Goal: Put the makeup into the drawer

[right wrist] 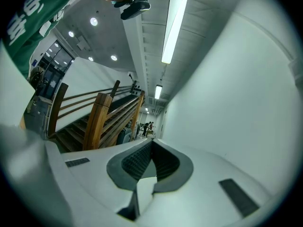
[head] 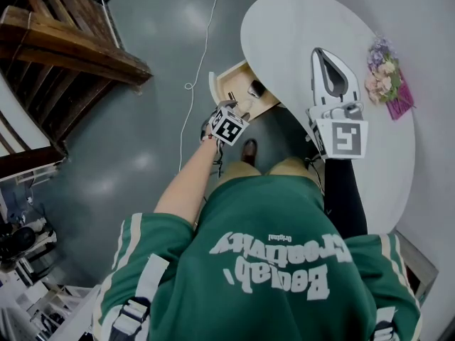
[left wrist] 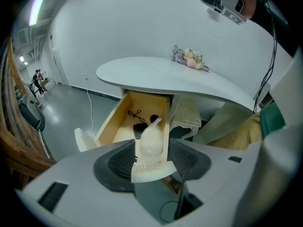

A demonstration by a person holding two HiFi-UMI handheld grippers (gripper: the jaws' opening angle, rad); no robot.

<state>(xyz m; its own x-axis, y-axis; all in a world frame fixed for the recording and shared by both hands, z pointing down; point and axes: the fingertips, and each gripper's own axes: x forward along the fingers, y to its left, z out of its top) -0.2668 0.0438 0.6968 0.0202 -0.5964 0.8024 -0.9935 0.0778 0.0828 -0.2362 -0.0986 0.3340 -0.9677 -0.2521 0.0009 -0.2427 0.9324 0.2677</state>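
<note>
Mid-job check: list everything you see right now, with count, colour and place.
White oval table: one, white, ahead of the person.
Light wooden drawer: one, tan, pulled open under the table.
Black eyelash curler: one, black, on the drawer floor.
Small dark items: at least two, in the drawer; too small to identify.
White teardrop-shaped makeup piece: one, white, between the left jaws, pads not pressing it.
Pink-wrapped flower bunch: one, pastel, on the table.
White cable: one, on the grey floor.
Brown wooden staircase: one, left of the drawer.
Left gripper: jaws apart, over the drawer.
Right gripper: jaws together, empty, above the table.
</note>
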